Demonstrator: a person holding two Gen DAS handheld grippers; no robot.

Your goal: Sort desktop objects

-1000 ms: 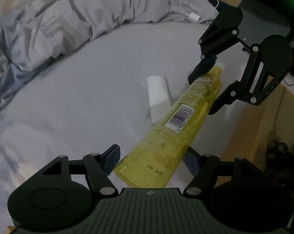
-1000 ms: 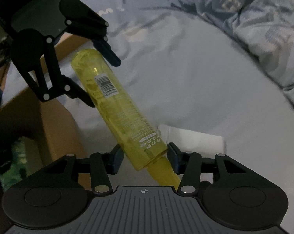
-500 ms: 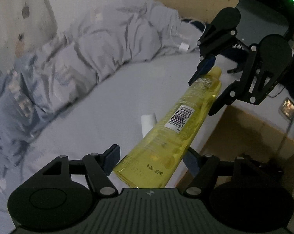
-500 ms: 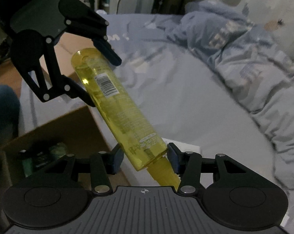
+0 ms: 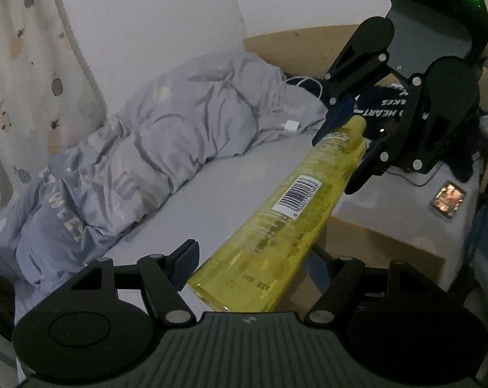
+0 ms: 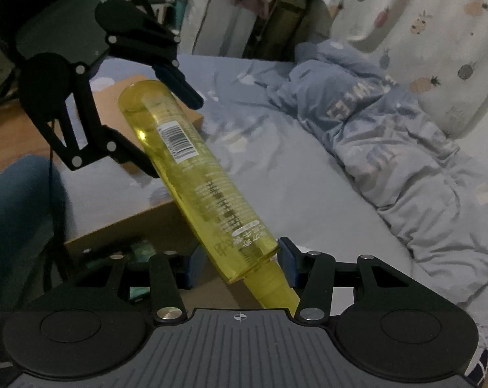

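My left gripper [image 5: 252,266] is clamped on the fat base end of the yellow bottle [image 5: 286,213] at bottom center of the left wrist view, & my right gripper [image 6: 239,260] is clamped on the neck end, bottom center of its own view, so the bottle spans diagonally between both, up in the air over the bed [image 5: 211,187] w/ the cardboard box [image 6: 121,232] edge at lower left. It looks like rigid clear plastic full of liquid, so prob. moderately heavy, smooth & slippery. Best hold is on the wide body near each end, not the thin tapered neck, since a pinch there could slide off.
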